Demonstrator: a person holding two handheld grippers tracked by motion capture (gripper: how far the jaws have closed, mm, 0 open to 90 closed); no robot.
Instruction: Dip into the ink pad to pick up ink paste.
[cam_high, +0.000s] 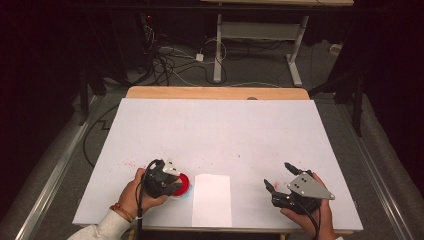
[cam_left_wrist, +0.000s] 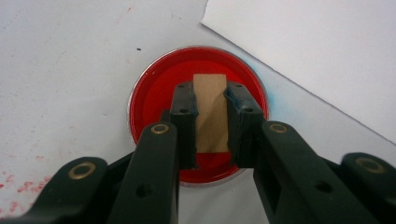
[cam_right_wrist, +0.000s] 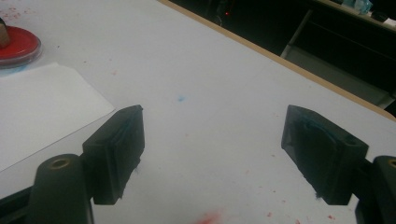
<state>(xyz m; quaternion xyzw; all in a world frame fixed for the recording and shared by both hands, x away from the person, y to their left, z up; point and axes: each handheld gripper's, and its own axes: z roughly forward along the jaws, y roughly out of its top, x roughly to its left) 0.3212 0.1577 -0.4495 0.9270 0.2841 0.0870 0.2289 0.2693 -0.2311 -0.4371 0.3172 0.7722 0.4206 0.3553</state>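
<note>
The left gripper (cam_left_wrist: 211, 119) clenched a wooden block (cam_left_wrist: 211, 112) upright over the red ink dish (cam_left_wrist: 154, 93) (block's long axis along the fingers), paper sheet (cam_high: 212, 200) just beside; the right gripper (cam_right_wrist: 212, 154) hovered released, well apart on the worktop (cam_high: 215, 130).

- The table (cam_high: 215, 125) has a matt white top, speckled with red stains, and a bare wood edge at the far side.
- The sheet of paper (cam_high: 212, 200) is plain, smooth and white.
- The round dish (cam_left_wrist: 154, 93) is glossy red with a shiny rim.
- The small block (cam_left_wrist: 211, 112) looks like unfinished wood.
- The left gripper (cam_left_wrist: 211, 126) has matt black plastic jaws with brass-coloured rivets.
</note>
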